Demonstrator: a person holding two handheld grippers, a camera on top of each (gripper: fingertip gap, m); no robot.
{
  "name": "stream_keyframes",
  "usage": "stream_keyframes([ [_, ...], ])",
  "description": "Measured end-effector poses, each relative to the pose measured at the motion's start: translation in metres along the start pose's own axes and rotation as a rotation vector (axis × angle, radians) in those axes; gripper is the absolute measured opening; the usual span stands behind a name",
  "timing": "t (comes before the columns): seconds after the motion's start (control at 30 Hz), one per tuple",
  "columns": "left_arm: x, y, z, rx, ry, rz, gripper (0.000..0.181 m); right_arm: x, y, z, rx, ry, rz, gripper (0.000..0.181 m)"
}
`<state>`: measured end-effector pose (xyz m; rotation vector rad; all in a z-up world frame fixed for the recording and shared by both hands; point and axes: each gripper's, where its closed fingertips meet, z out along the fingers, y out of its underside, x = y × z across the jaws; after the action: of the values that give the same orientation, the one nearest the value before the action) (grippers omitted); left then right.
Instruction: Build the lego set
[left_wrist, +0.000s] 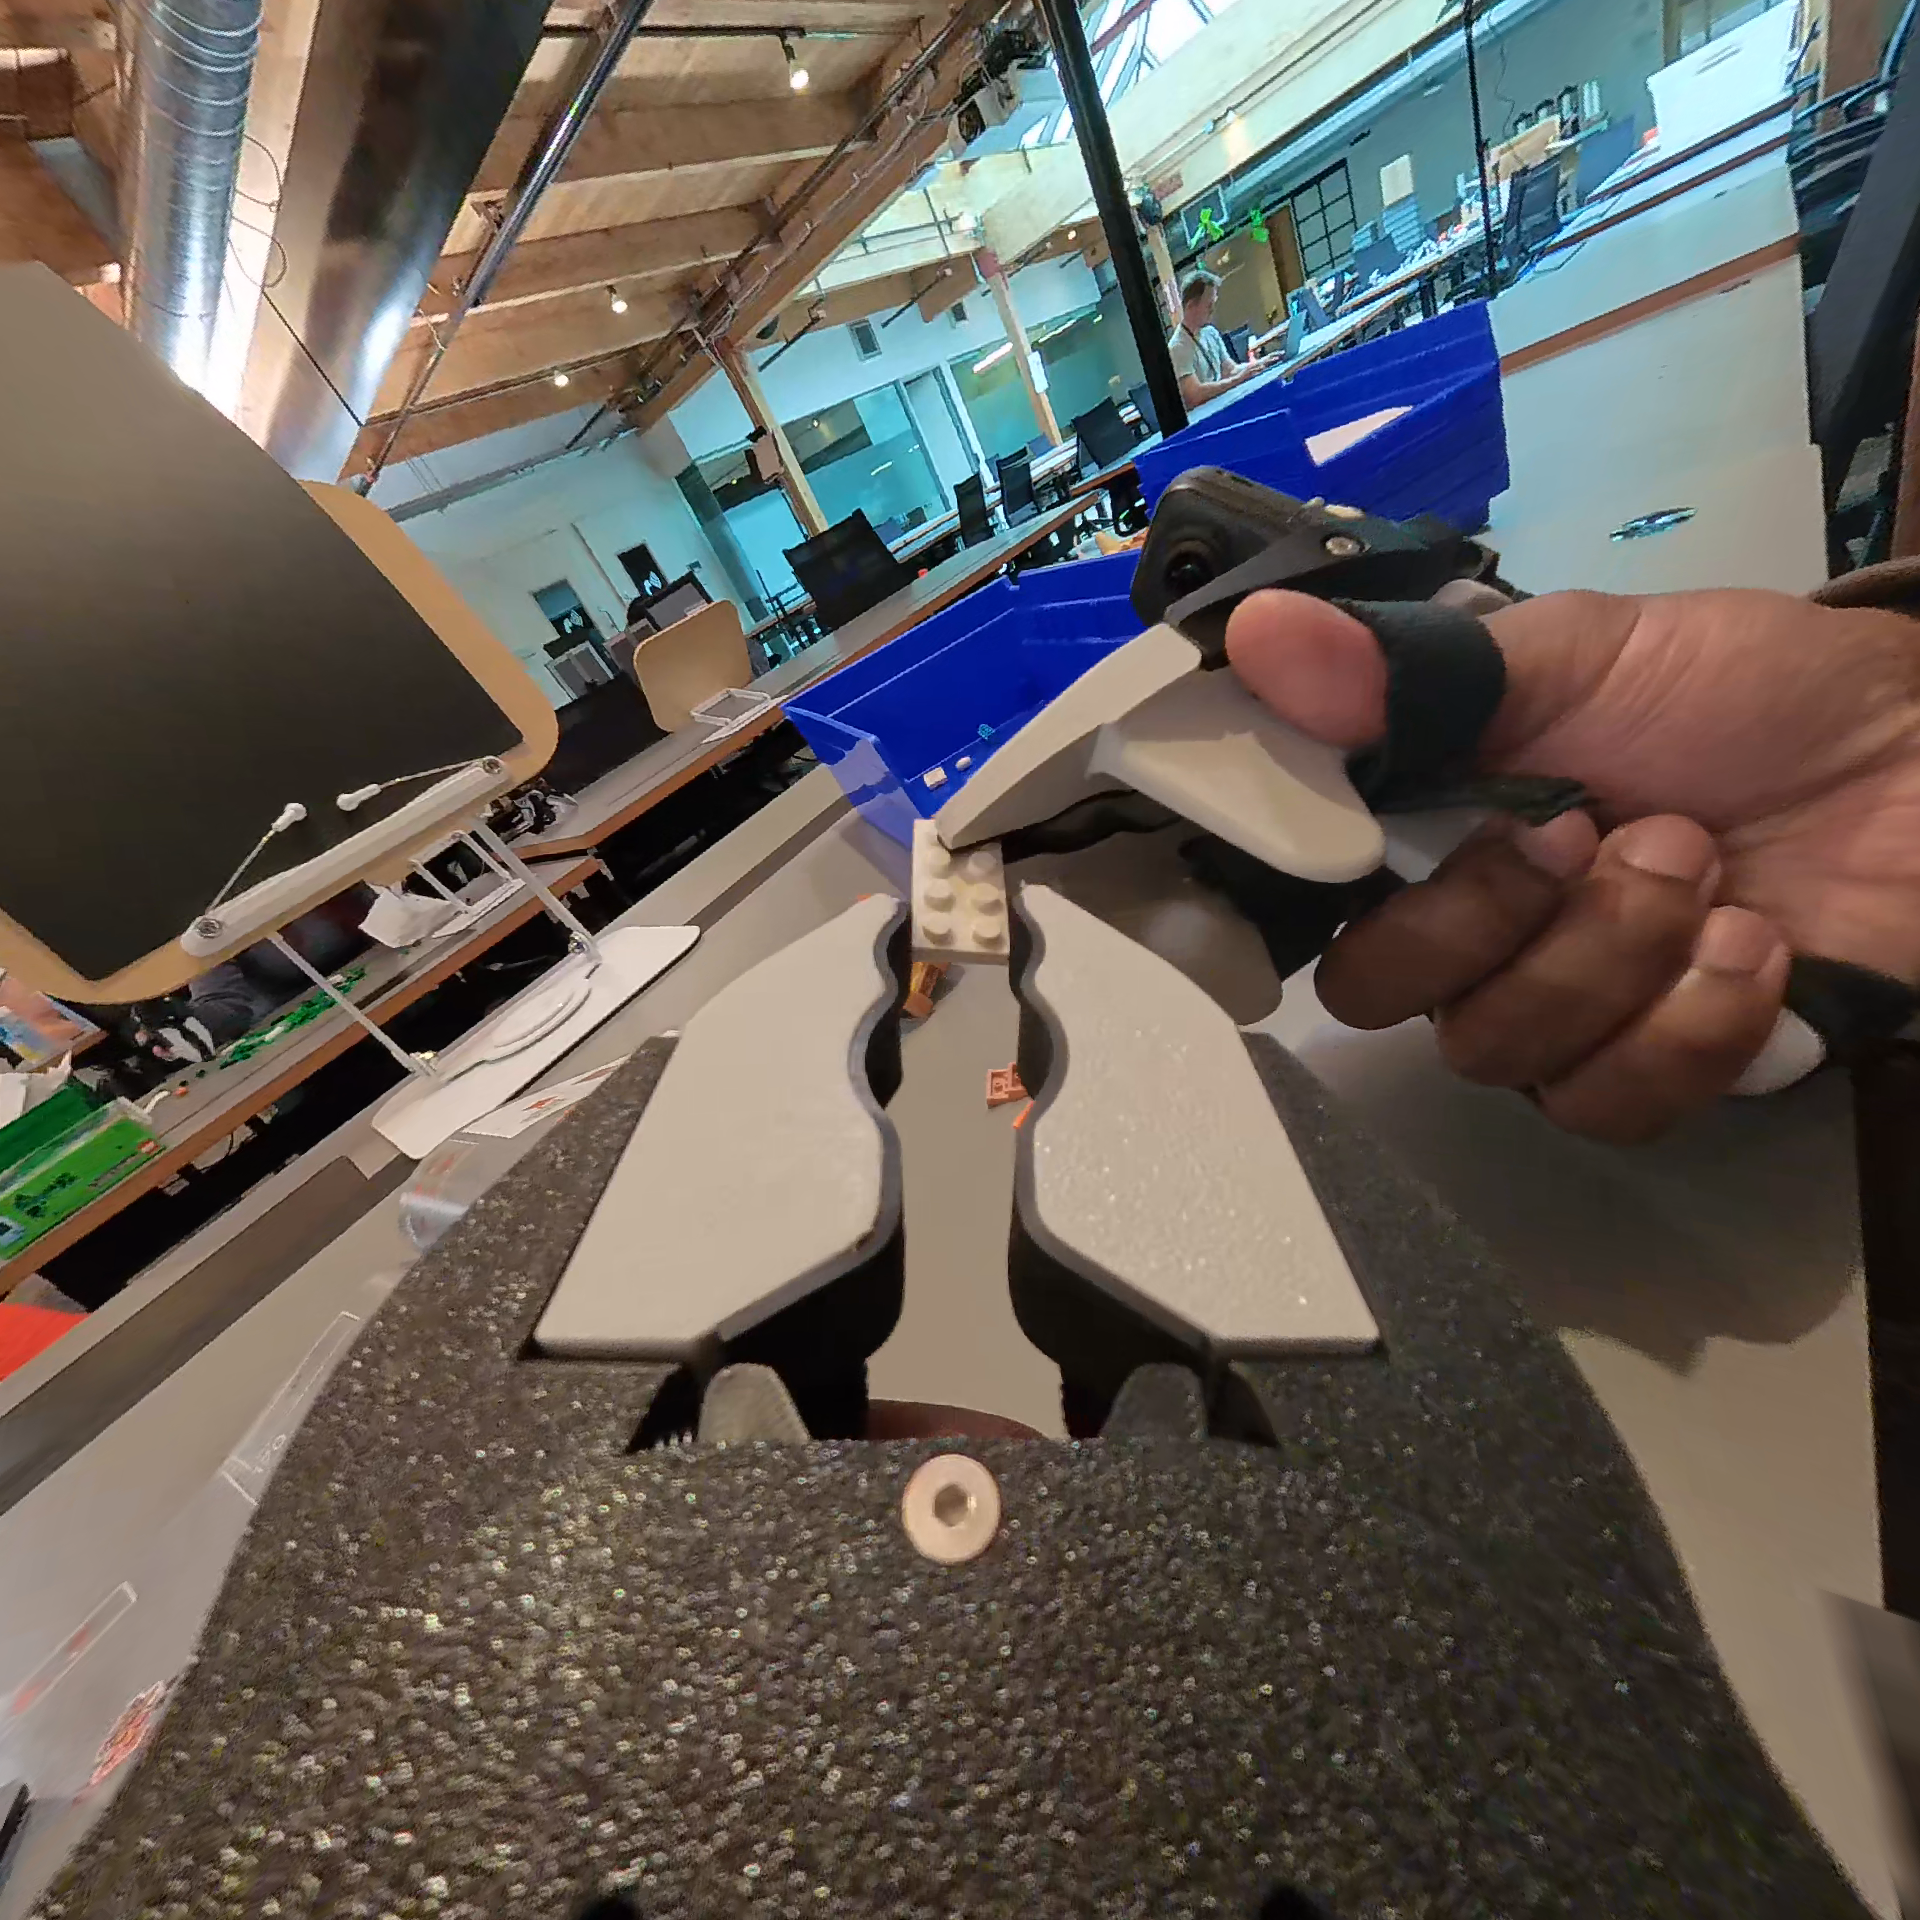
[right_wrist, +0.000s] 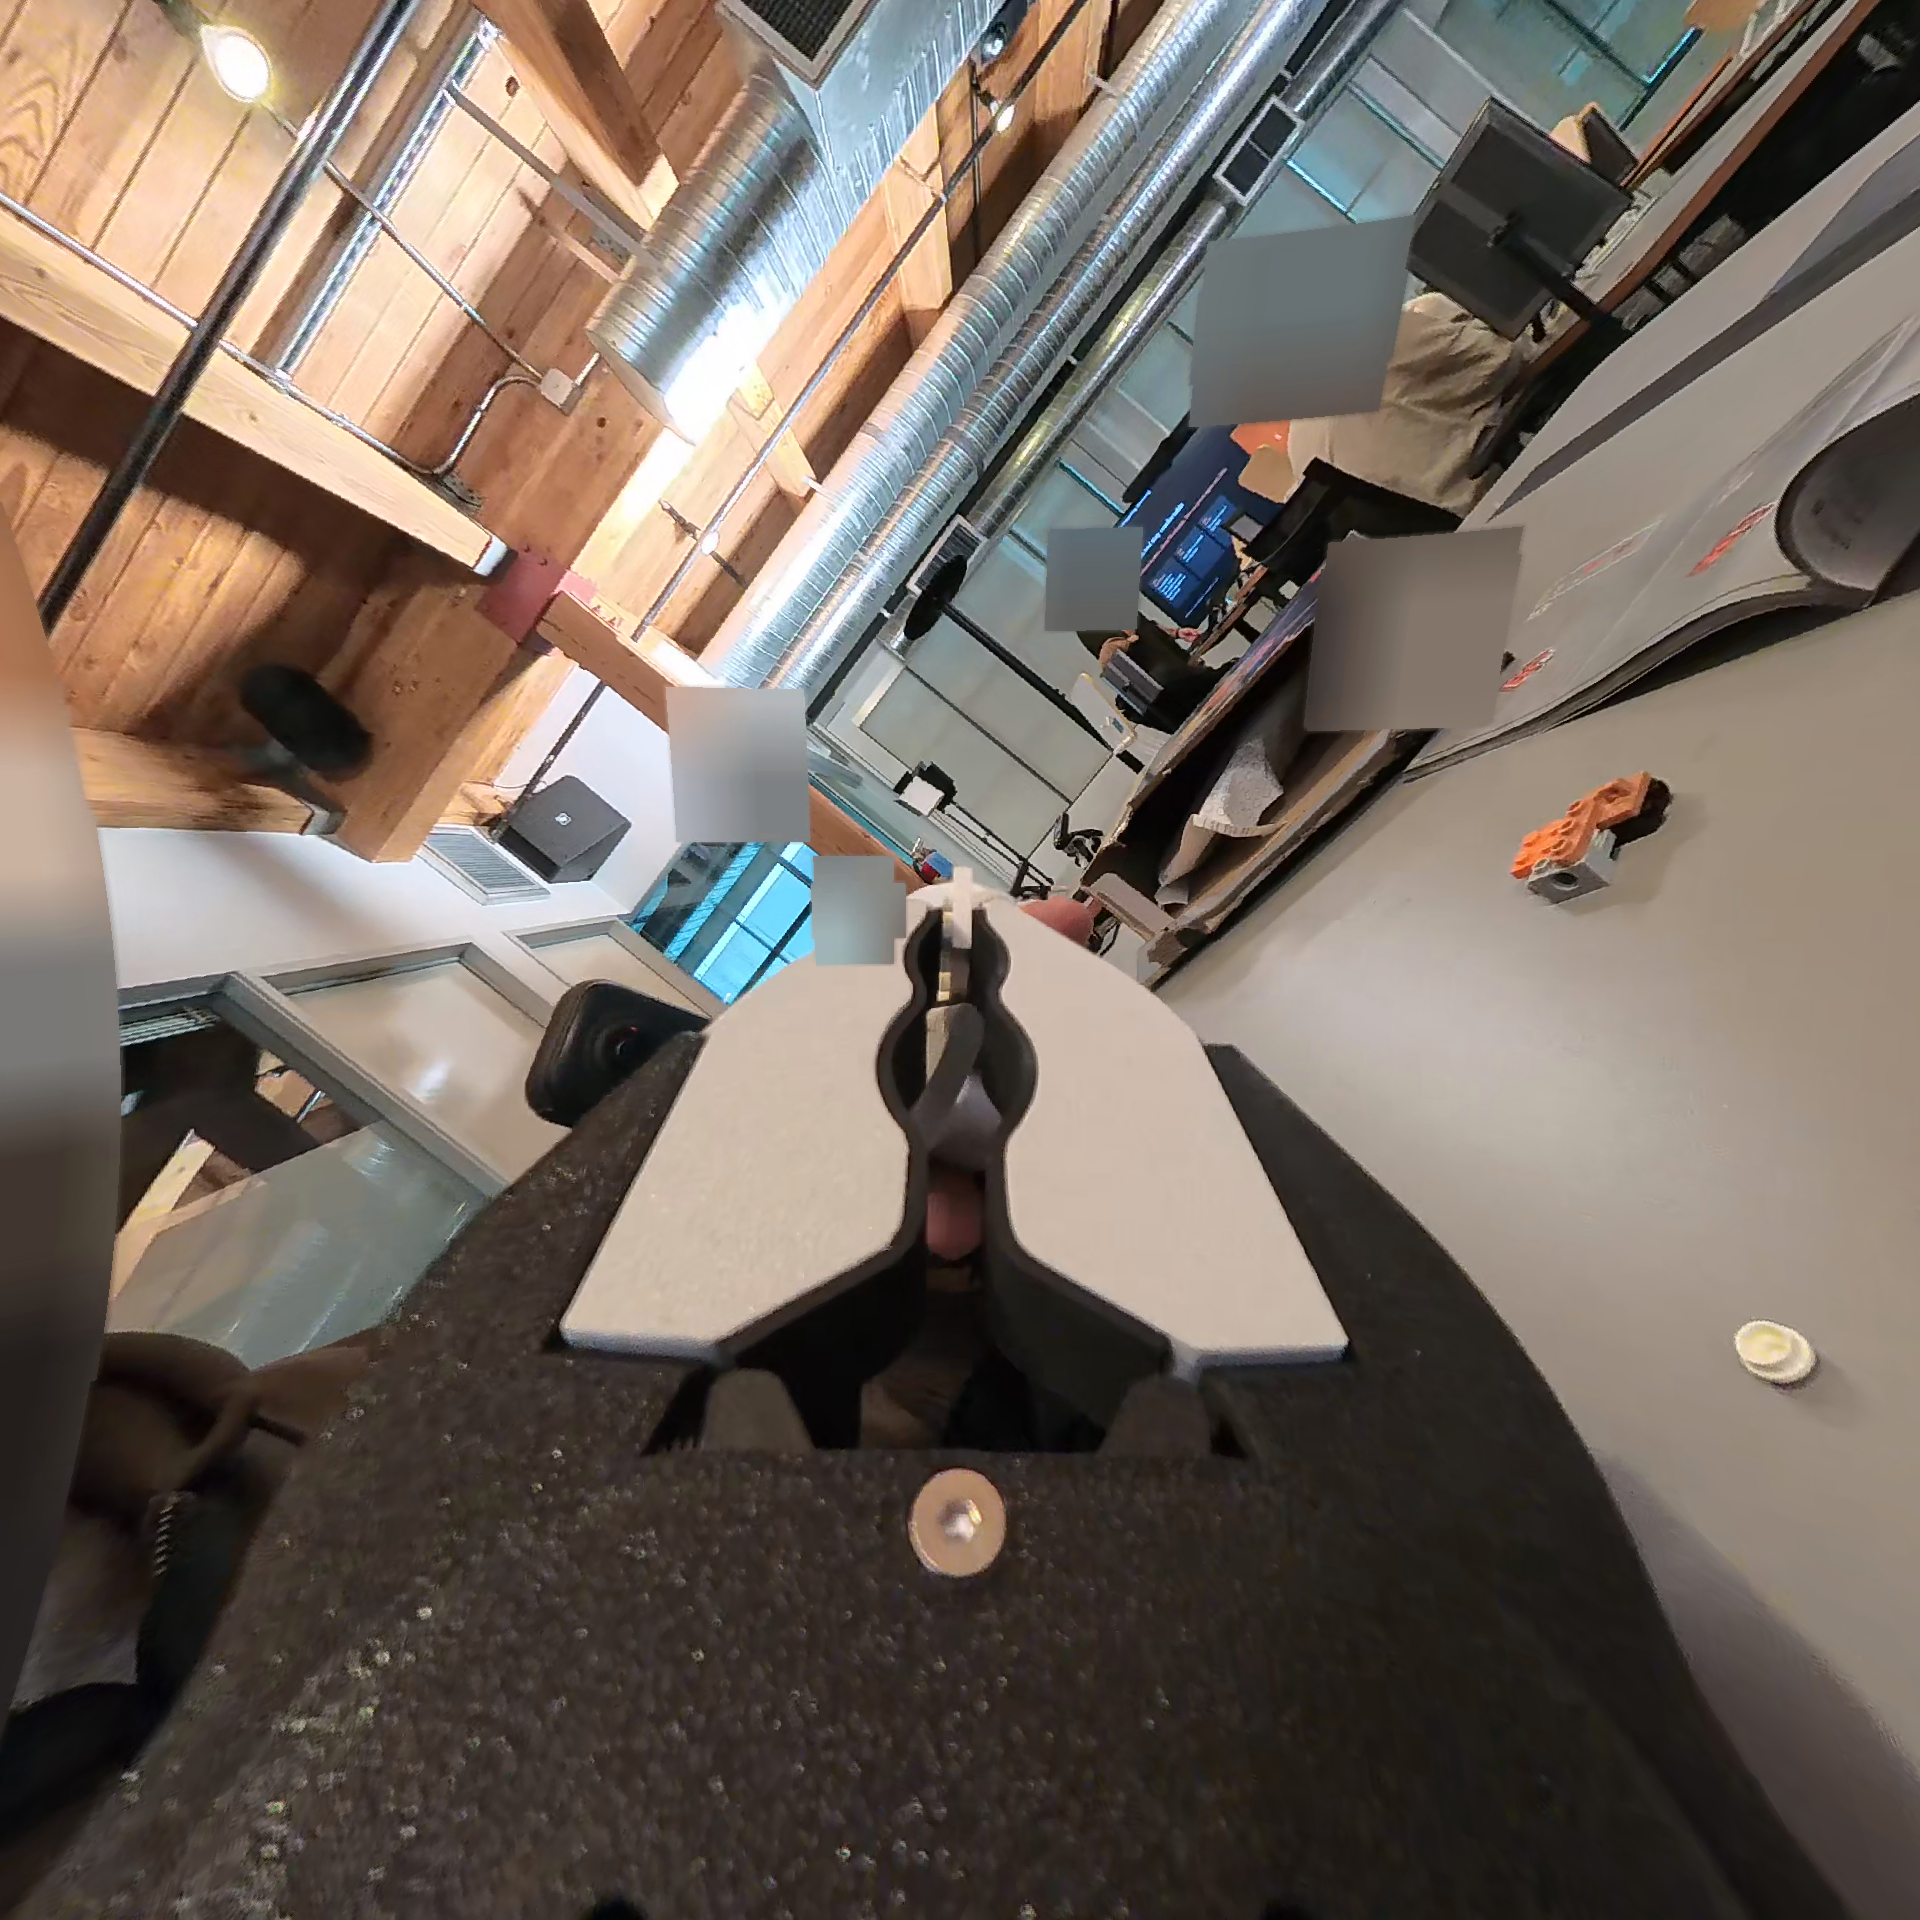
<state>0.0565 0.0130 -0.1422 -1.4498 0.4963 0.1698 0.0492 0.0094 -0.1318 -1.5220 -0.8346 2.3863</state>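
My left gripper (left_wrist: 961, 935) is shut on a light grey studded plate (left_wrist: 958, 902) and holds it by its edges above the grey table (left_wrist: 1558, 1195). My right gripper (left_wrist: 951, 836), held in a hand, comes in from the right, and its tips touch the far studs of the plate. In the right wrist view the right gripper (right_wrist: 951, 920) has its jaws nearly together on a small white piece (right_wrist: 961, 896) that sticks out past the tips. That view does not clearly show the plate.
Blue bins (left_wrist: 935, 707) stand behind the plate. Small brown and orange pieces (left_wrist: 1003, 1086) lie on the table under the grippers. An orange and grey assembly (right_wrist: 1579, 831), a round white piece (right_wrist: 1775, 1354) and a curled booklet (right_wrist: 1662, 540) lie on the table. A black board on a stand (left_wrist: 208, 644) is at left. Both grippers' tips are close together, under 4 cm apart.
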Motion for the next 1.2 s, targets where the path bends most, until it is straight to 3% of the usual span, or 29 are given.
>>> stream_keyframes([
  [0.1, -0.001, 0.0, -0.002, -0.005, 0.008, -0.019, 0.017, 0.002, 0.002, -0.001, -0.037, 0.012, -0.043, 0.006],
  [0.2, -0.007, 0.004, -0.009, -0.036, 0.028, -0.098, 0.018, 0.008, -0.004, -0.013, -0.137, 0.069, -0.178, 0.021],
  [0.37, 0.004, 0.039, -0.021, -0.239, 0.211, -0.37, 0.018, 0.055, -0.02, -0.056, -0.511, 0.39, -0.72, 0.02],
  [0.47, 0.006, 0.053, -0.023, -0.303, 0.24, -0.455, 0.018, 0.076, -0.018, -0.07, -0.742, 0.454, -0.877, 0.02],
  [0.7, 0.016, 0.063, -0.021, -0.355, 0.296, -0.458, 0.018, 0.112, 0.003, -0.062, -1.096, 0.388, -0.979, 0.017],
  [1.2, 0.021, 0.056, -0.025, -0.314, 0.352, -0.454, 0.018, 0.138, 0.009, -0.06, -1.257, 0.391, -0.942, 0.022],
])
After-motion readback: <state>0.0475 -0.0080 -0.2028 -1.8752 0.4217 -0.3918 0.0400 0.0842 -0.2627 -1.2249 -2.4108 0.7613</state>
